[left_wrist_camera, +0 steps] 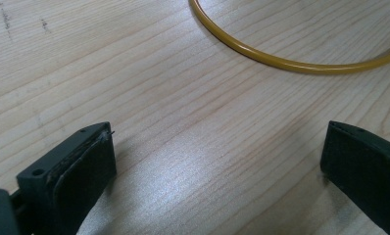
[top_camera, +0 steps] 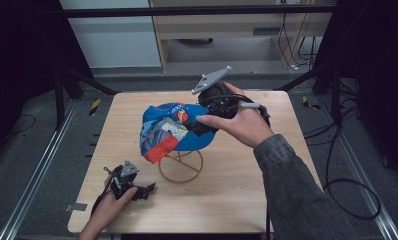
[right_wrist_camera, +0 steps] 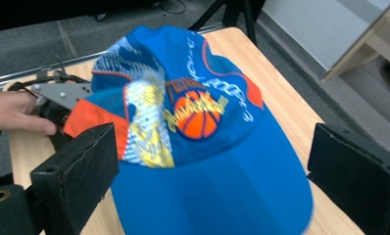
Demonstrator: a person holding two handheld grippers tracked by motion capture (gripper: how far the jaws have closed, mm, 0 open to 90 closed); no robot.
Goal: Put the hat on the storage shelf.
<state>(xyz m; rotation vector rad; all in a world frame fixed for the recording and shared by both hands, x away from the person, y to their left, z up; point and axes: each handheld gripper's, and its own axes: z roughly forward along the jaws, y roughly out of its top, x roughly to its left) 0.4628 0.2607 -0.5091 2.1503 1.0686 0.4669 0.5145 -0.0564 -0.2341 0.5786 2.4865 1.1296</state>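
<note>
A blue cap (top_camera: 169, 127) with an orange basketball print and an orange-edged brim sits on a yellow wire stand (top_camera: 181, 167) at the middle of the wooden table (top_camera: 227, 200). My right gripper (top_camera: 199, 124) is at the cap's right side, pointing at it. In the right gripper view the cap (right_wrist_camera: 203, 112) lies between and beyond the jaws of the right gripper (right_wrist_camera: 212, 147), which stand wide apart with the pads off the cloth. My left gripper (top_camera: 146, 190) rests low at the table's front left, open. In the left gripper view its jaws (left_wrist_camera: 217, 147) frame bare wood, with the stand's ring (left_wrist_camera: 281, 61) ahead.
The other hand with the left gripper (right_wrist_camera: 60, 95) shows past the cap in the right gripper view. Black frame legs (top_camera: 72, 80) stand at the table's far corners, cables (top_camera: 347, 190) lie on the floor at the right, and a cabinet (top_camera: 237, 30) is behind.
</note>
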